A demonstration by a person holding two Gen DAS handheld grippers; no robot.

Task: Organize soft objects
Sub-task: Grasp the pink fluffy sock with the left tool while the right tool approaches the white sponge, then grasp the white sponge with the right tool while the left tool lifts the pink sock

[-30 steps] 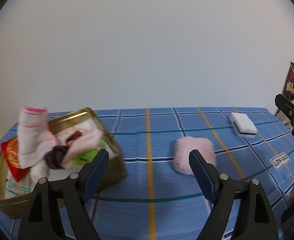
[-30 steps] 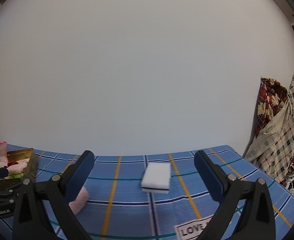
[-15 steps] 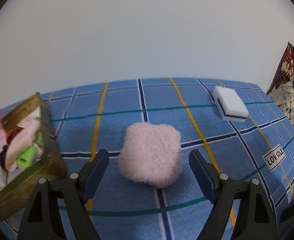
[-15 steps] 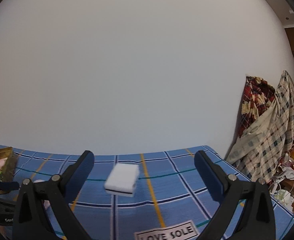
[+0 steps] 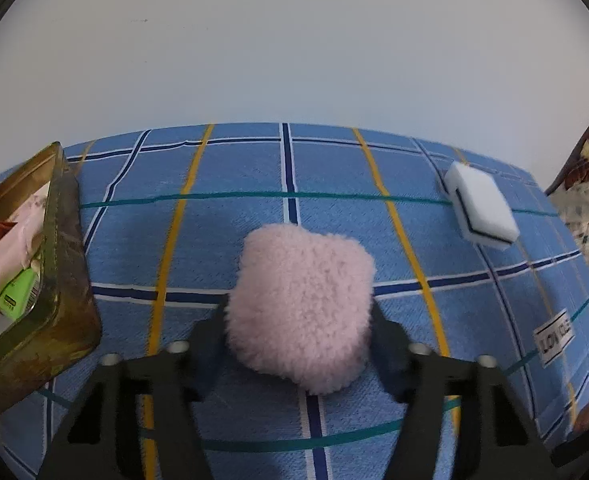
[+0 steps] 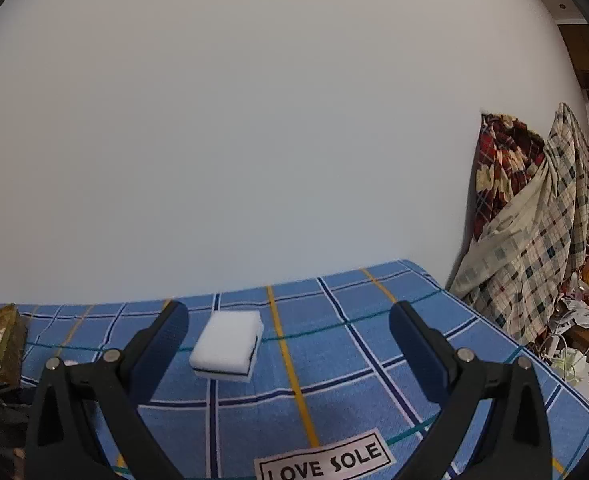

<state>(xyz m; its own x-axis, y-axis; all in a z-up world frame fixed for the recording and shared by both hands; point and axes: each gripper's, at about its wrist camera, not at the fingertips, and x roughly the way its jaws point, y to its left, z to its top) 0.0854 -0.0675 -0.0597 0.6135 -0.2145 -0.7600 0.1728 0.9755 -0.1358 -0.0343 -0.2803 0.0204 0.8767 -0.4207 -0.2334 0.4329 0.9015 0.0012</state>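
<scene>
A fluffy pink pad [image 5: 300, 308] lies on the blue checked cloth [image 5: 254, 168]. My left gripper [image 5: 298, 320] has closed around it, one finger pressed on each side. A white sponge with a dark stripe [image 5: 480, 210] lies at the back right; it also shows in the right wrist view [image 6: 227, 343]. My right gripper [image 6: 288, 336] is open and empty, hovering in front of the sponge. A gold tin [image 5: 50, 264] at the left holds soft cloths and a green item.
The cloth carries a "LOVE SOLE" label [image 6: 328, 466] near the front. Checked fabrics [image 6: 534, 224] hang beyond the table's right edge, with clutter on the floor. A plain white wall stands behind the table.
My left gripper moved right from the tin to the pink pad and closed its fingers on it. My right gripper swung right, so the sponge now sits left of centre.
</scene>
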